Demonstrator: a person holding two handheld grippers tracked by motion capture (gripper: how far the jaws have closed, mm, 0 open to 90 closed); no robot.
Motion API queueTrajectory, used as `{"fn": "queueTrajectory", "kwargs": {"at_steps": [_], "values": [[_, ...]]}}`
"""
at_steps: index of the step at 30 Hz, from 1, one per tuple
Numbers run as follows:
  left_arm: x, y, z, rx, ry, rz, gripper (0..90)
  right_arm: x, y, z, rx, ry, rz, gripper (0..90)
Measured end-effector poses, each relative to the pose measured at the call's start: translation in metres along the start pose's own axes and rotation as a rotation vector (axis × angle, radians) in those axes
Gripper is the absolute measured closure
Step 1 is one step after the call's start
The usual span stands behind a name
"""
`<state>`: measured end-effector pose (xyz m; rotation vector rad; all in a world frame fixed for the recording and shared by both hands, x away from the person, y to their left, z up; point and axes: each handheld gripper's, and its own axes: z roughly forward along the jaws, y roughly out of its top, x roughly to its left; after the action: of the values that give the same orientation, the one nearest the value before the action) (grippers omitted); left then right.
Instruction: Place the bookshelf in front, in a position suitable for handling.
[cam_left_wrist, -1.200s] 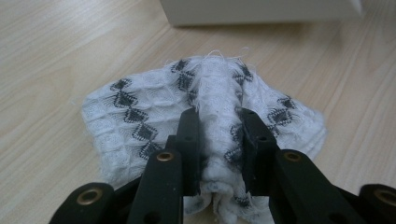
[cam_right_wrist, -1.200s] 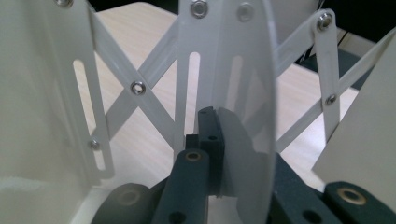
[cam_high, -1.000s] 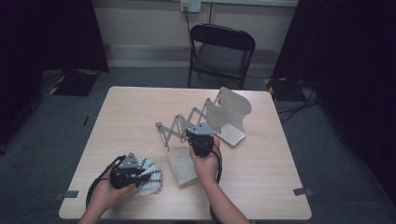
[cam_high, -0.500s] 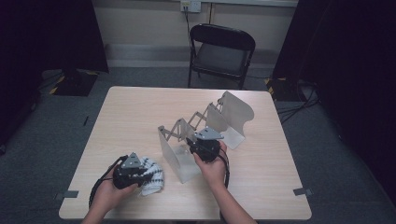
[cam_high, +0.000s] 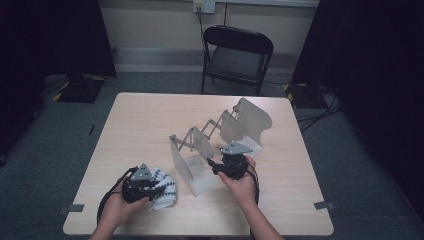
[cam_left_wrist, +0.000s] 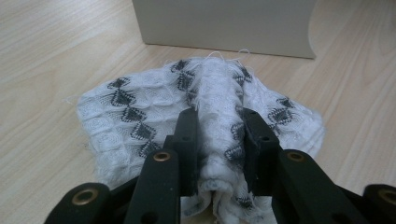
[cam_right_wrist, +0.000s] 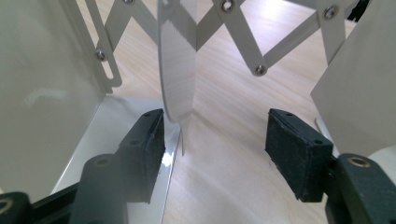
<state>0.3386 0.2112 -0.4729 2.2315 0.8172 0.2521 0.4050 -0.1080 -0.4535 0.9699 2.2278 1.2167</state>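
Left gripper (cam_high: 150, 186) at 7 o'clock of the table (cam_high: 140, 125), jaws pinching a bunched ridge of the cloth (cam_left_wrist: 140, 121). The cloth lies flat otherwise, just left of the rack's (cam_high: 220, 137) front plate (cam_high: 181, 162).

Cloth: white knit with black diamond pattern, frayed edge threads. Looks soft, light, floppy; it will sag and drape once lifted, no fragility. The fold between the pads (cam_left_wrist: 187, 135) is thick, so the grip should hold; the weave gives friction, low slip risk. Best hold is that raised mid-ridge, as now; an edge pinch would let the rest hang long.

Right gripper (cam_high: 220, 166) at 5 o'clock, jaws spread and having just been opening. In the right gripper view a thin divider (cam_right_wrist: 177, 70) stands just inside the left pad (cam_right_wrist: 154, 135), not squeezed.

Rack: sheet metal plates on a scissor linkage (cam_right_wrist: 254, 46). Likely stiff, smooth, slippery, fairly light; it may slide on the tabletop when pushed. Grip a plate edge square-on, away from the pivots.
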Motion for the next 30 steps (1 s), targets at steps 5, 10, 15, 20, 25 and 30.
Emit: {"fn": "queueTrajectory", "kwargs": {"at_steps": [5, 10, 15, 20, 25, 30], "values": [[-0.010, 0.001, 0.002, -0.004, -0.022, 0.006, 70.6, -0.003, -0.001, -0.004, 0.021, -0.003, -0.005, 37.4], [-0.016, 0.005, 0.002, -0.013, -0.032, 0.021, 70.8, -0.007, 0.008, -0.009, 0.031, -0.002, -0.014, 37.1], [-0.026, 0.005, 0.006, -0.008, -0.058, 0.026, 70.9, -0.009, 0.015, -0.012, 0.031, 0.025, -0.013, 37.1], [-0.041, 0.008, 0.010, -0.028, -0.075, 0.040, 71.0, -0.009, 0.012, -0.020, 0.024, 0.026, -0.025, 37.1], [-0.058, 0.013, 0.018, -0.054, -0.096, 0.025, 70.8, -0.008, 0.008, -0.030, 0.014, 0.026, -0.033, 37.4], [-0.071, 0.018, 0.027, -0.056, -0.100, 0.022, 62.9, -0.009, 0.002, -0.041, 0.020, 0.012, -0.056, 37.5]]}}
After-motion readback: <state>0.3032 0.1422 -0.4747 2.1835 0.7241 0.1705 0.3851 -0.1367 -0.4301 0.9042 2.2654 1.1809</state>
